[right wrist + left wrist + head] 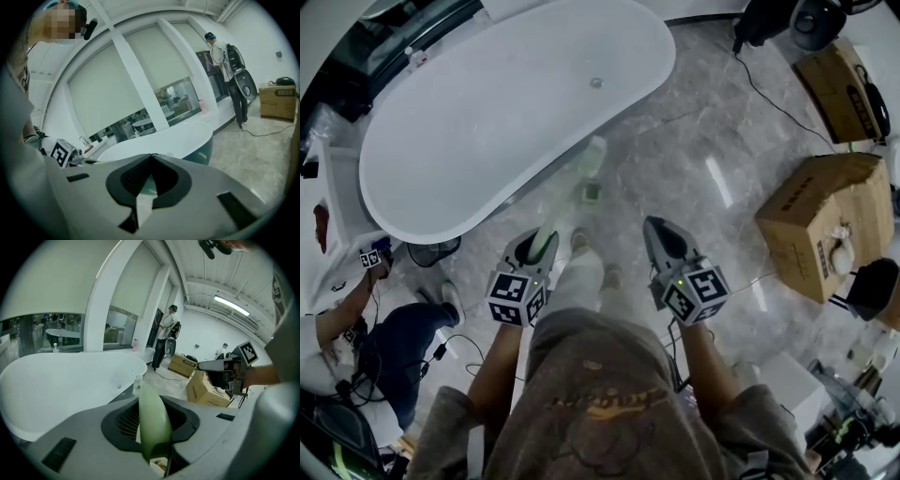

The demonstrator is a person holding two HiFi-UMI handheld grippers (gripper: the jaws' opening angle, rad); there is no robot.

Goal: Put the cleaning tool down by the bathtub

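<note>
The cleaning tool (567,202) is a long pale green stick. It runs from my left gripper (536,242) up toward the rim of the white oval bathtub (487,112), and its far end (595,150) hangs just off the tub's side above the floor. In the left gripper view the green handle (152,423) sits between the jaws of the left gripper (152,401), which is shut on it, with the bathtub (65,380) to the left. My right gripper (652,225) is held to the right of the tool. Its tips meet with nothing between them (151,155).
Two cardboard boxes (825,220) (842,84) stand on the marble floor at the right, with a black cable (769,94) trailing past them. A person crouches at the lower left (394,342). Another person stands far off by the window (166,336).
</note>
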